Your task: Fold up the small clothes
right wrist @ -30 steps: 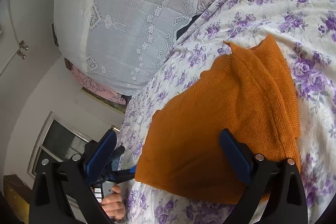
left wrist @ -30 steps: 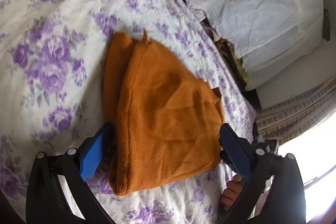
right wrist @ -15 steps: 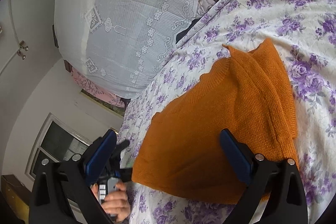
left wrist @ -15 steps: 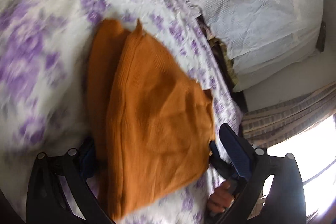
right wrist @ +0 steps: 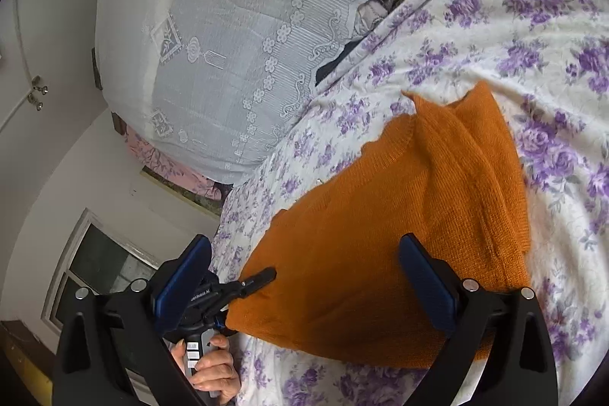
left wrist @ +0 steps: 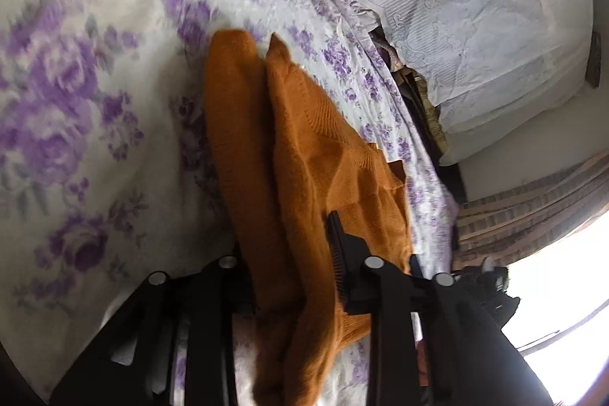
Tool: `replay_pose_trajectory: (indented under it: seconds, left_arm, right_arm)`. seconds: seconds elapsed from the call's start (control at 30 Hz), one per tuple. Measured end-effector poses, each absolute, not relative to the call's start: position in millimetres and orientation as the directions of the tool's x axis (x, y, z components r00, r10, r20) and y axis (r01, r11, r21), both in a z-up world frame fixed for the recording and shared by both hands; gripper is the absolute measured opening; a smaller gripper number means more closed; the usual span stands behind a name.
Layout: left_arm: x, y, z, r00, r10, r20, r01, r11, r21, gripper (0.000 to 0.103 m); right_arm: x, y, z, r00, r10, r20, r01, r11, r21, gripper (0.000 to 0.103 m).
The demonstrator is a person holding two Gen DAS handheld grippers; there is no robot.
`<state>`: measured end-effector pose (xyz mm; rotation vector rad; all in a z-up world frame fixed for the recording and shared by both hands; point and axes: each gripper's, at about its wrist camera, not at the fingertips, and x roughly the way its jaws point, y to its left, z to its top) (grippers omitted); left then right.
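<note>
A folded orange knit garment (left wrist: 304, 155) lies on the purple-flowered bedsheet (left wrist: 83, 94). My left gripper (left wrist: 293, 276) is shut on the garment's near edge, with the knit bunched between its fingers. In the right wrist view the same garment (right wrist: 399, 234) fills the middle, and the left gripper (right wrist: 243, 286) shows gripping its left corner. My right gripper (right wrist: 304, 288) is open, with its blue pads (right wrist: 426, 288) spread either side of the garment's near edge and nothing held.
A white lace cover (right wrist: 236, 25) drapes over a pile at the head of the bed. Dark clothes (left wrist: 415, 101) are wedged beside the sheet's edge. A window (right wrist: 102, 265) and a curtain (left wrist: 533, 212) lie beyond the bed's side.
My left gripper closed on the garment's near edge and the fabric bunched up narrower. My right gripper stayed open and barely moved.
</note>
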<state>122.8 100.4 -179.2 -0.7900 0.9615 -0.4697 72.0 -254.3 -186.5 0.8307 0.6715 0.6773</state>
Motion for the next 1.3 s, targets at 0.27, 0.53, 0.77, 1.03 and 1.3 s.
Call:
replay_pose_trajectory:
  seconds: [0.27, 0.53, 0.77, 1.03, 1.3]
  left_arm:
    - [113, 82, -144, 0.554, -0.589, -0.588, 0.091, 0.745, -0.661, 0.022]
    - [113, 57, -114, 0.551, -0.56, -0.618, 0.132, 0.79, -0.598, 0.021]
    - [106, 19, -95, 0.552, -0.545, -0.631, 0.196, 0.821, -0.537, 0.02]
    - [101, -36, -97, 0.518, -0.531, -0.671, 0.275, 0.845, -0.458, 0.02]
    - [105, -89, -105, 0.495, -0.48, -0.724, 0.314, 0.876, -0.367, 0.02]
  right_arm:
    - [84, -263, -192, 0.584, 0.761, -0.283, -0.205, 0.475, 0.855, 0.099]
    - [97, -278, -190, 0.519, 0.848, -0.108, -0.165, 0.223, 0.961, 0.099]
    - [101, -246, -181, 0.367, 0.93, -0.026, -0.196, 0.104, 0.975, 0.099]
    - [108, -220, -175, 0.272, 0.962, -0.035, -0.218, 0.097, 0.971, 0.099]
    - [124, -244, -184, 0.28, 0.957, -0.078, -0.166, 0.128, 0.978, 0.1]
